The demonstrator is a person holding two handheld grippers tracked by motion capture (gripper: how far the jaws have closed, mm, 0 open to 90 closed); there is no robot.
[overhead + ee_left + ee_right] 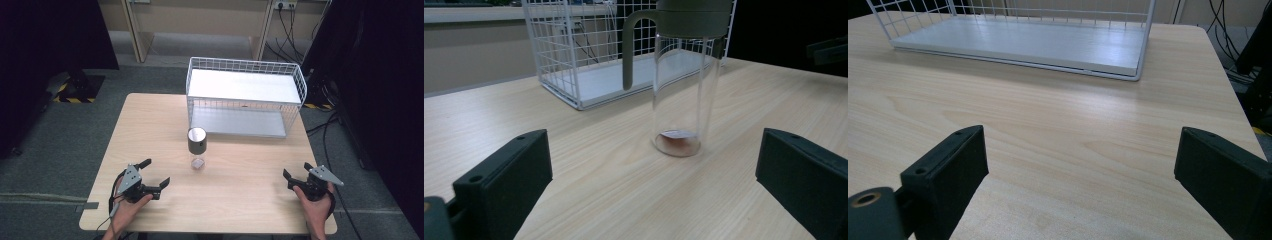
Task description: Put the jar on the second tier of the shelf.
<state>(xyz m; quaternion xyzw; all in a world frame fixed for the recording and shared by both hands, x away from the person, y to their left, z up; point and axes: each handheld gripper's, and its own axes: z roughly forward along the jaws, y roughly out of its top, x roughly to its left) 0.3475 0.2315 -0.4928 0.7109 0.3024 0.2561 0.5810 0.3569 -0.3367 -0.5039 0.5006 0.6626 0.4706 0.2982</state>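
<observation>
A wire basket (245, 95) sits at the back of the table (150, 130), and the clear bottle (197, 148) stands upright just in front of it. The left tool (155, 172) is nearer, jaws spread wide and empty, bottle ahead and slightly right. The right tool (296, 170) waits released, well apart.

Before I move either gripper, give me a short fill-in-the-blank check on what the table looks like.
1. The clear glass bottle with the grey lid stands ____ on the wooden table.
2. The white wire rack sits ____ the bottle, toward the table's far edge.
3. The left gripper has its jaws ____, with nothing between them.

Missing words: upright; behind; open
</observation>
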